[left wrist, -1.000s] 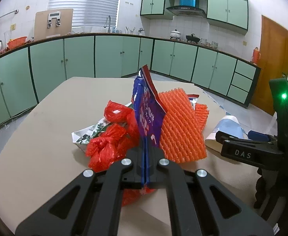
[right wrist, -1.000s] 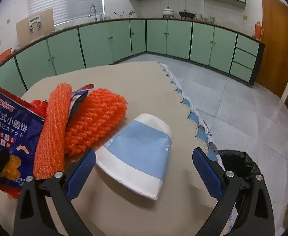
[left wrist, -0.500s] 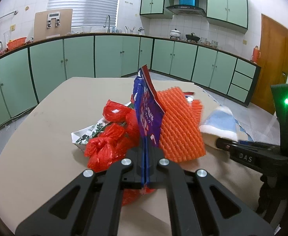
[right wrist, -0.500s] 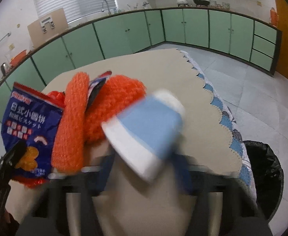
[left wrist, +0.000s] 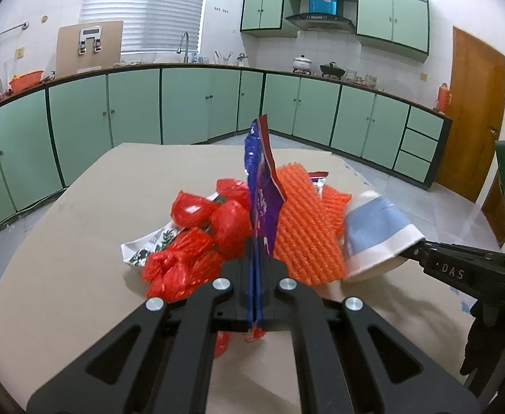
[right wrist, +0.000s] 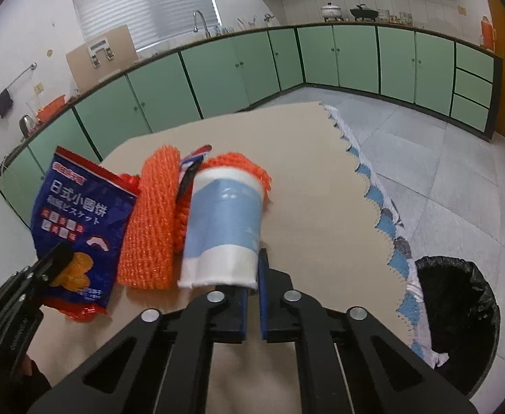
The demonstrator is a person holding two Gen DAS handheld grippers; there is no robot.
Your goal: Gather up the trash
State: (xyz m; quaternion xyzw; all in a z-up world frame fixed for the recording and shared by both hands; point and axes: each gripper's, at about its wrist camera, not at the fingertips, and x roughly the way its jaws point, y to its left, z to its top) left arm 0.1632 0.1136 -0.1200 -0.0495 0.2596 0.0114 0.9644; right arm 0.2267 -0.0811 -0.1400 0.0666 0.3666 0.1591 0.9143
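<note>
A home kitchen: mint-green cabinets (left wrist: 190,103) line the walls beneath a long counter, with a sink faucet (left wrist: 184,43), a range hood (left wrist: 321,20) over pots (left wrist: 302,62) on the stove, tiled floor (right wrist: 442,158) and a wooden door (left wrist: 473,114).

One blue snack bag (right wrist: 76,227), two orange foam nets (right wrist: 152,227), one paper cup (right wrist: 223,227), one bin (right wrist: 459,314).

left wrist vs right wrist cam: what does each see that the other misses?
Left wrist only: the red plastic bags and a leaf-printed white wrapper beside them.
Right wrist only: the black-lined trash bin on the floor past the table edge.
Both: left gripper shut on the blue snack bag, right gripper pinching the paper cup, orange foam nets.
</note>
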